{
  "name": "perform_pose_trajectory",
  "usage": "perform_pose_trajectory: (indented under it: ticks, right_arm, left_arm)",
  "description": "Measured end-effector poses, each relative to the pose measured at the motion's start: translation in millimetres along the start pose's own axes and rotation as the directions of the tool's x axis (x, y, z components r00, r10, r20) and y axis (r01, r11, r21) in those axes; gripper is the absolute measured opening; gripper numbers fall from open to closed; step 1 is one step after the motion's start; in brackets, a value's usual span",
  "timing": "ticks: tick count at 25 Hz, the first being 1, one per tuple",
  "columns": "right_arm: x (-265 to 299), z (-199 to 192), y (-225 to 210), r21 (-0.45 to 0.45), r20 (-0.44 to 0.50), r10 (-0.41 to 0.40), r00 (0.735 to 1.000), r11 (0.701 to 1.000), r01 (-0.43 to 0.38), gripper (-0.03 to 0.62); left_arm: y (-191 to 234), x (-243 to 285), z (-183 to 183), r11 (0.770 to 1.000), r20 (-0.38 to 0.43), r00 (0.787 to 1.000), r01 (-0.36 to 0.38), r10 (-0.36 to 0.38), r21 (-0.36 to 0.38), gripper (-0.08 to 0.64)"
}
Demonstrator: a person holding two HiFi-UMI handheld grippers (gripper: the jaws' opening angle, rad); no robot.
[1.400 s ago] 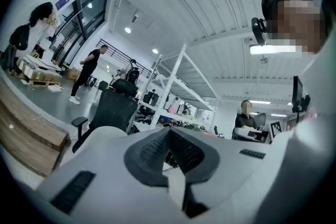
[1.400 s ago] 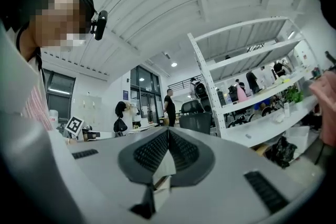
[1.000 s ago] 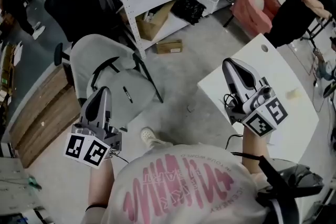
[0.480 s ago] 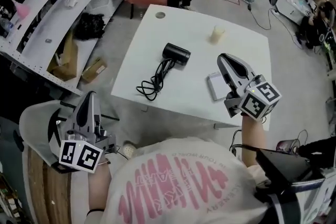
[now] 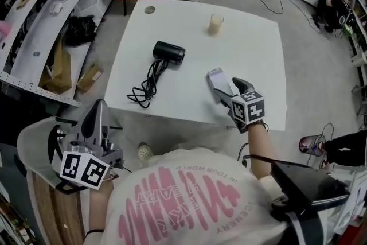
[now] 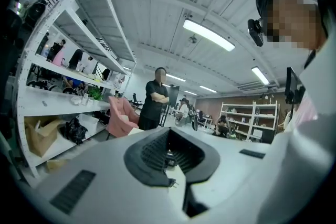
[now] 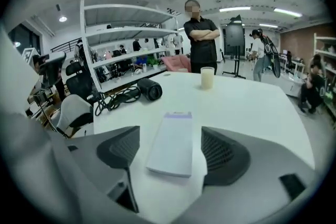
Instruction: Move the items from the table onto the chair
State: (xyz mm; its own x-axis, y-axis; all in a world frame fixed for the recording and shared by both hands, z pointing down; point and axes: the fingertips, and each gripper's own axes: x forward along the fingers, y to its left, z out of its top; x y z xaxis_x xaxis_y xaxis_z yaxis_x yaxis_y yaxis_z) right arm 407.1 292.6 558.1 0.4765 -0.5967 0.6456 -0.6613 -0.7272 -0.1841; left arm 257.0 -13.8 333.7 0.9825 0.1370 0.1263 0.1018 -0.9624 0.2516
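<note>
White tabletop (image 5: 252,60) carries all three items I can see, so for these the task is at its start: none is on the chair (image 5: 31,143) yet. R gripper (image 7: 172,150): jaws opening, now wide apart, set low over the table w/ the flat white notepad (image 7: 173,141) lying between them. The pads stand clear of it on both sides, so there is no grip yet. Ahead of R gripper and to its left lies the black hair dryer (image 7: 150,89), w/ its cord (image 7: 113,97) bunched further left, near the table edge. Straight ahead, well beyond the notepad, stands the pale cup (image 7: 207,77), upright. L gripper (image 6: 169,152): jaws drawn close together, nothing between them. It hangs off the table at my left side, over the chair. The chair seat is mostly hidden behind L gripper in the head view, so I cannot tell what, if anything, lies there. Est. work left: close on the notepad, lift, carry it left to the chair, release. Repeat for the dryer and the cup. Caution: the dryer cord will prob. trail and may snag on the table edge, and the cup needs to stay upright.
</note>
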Motion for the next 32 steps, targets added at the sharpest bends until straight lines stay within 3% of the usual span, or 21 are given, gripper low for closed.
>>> perform_pose_trajectory:
  ticks: [8, 10, 11, 13, 18, 22, 25, 29, 30, 32]
  right_arm:
    - [26.0, -39.3, -5.7, 0.028, -0.14, -0.015, 0.99, 0.999, 0.019, 0.396]
    - [26.0, -37.4, -7.5, 0.068, -0.133, -0.004, 0.991, 0.998, 0.013, 0.377]
    - [24.6, -35.4, -8.8, 0.092, -0.127, -0.001, 0.992, 0.996, 0.013, 0.33]
    - [19.8, -29.1, -11.0, 0.122, -0.111, 0.0, 0.994, 0.992, 0.013, 0.325]
    - [3.9, 34.3, 1.5, 0.064, 0.046, 0.044, 0.998, 0.997, -0.047, 0.321]
    - [-15.0, 105.8, 40.5, -0.007, 0.2, 0.126, 0.972, 0.992, -0.127, 0.321]
    - [-1.8, 154.7, 97.3, -0.121, 0.239, 0.286, 0.928, 0.957, -0.263, 0.321]
    - [5.9, 187.7, 159.0, -0.233, 0.228, 0.432, 0.873, 0.894, -0.382, 0.321]
    - [8.8, 193.1, 177.1, -0.259, 0.215, 0.473, 0.854, 0.871, -0.418, 0.321]
    - [19.0, 197.7, 221.9, -0.312, 0.175, 0.566, 0.806, 0.808, -0.5, 0.321]
  left_arm:
    - [3.4, 0.2, -7.8, 1.0, -0.02, 1.0, -0.022, 0.022, -0.009, 0.008]
    - [4.8, -1.5, -5.8, 1.0, -0.013, 0.999, -0.03, 0.03, -0.006, 0.008]
    - [5.9, -2.6, -4.9, 0.999, -0.01, 0.999, -0.034, 0.034, -0.005, 0.008]
    - [8.4, -5.4, -4.5, 0.999, -0.006, 0.999, -0.042, 0.042, -0.007, 0.008]
    - [15.5, -29.4, 1.0, 0.993, 0.026, 0.993, -0.118, 0.118, -0.01, 0.008]
    - [30.2, -59.6, 11.9, 0.98, 0.052, 0.978, -0.2, 0.2, -0.017, 0.008]
    - [45.1, -101.2, 10.0, 0.943, 0.087, 0.939, -0.33, 0.334, -0.05, 0.008]
    - [50.4, -146.6, 10.2, 0.886, 0.106, 0.88, -0.457, 0.463, -0.072, 0.008]
    - [50.1, -163.2, 10.6, 0.863, 0.117, 0.855, -0.499, 0.506, -0.082, 0.008]
    - [49.0, -206.0, 6.3, 0.797, 0.142, 0.784, -0.594, 0.604, -0.112, 0.008]
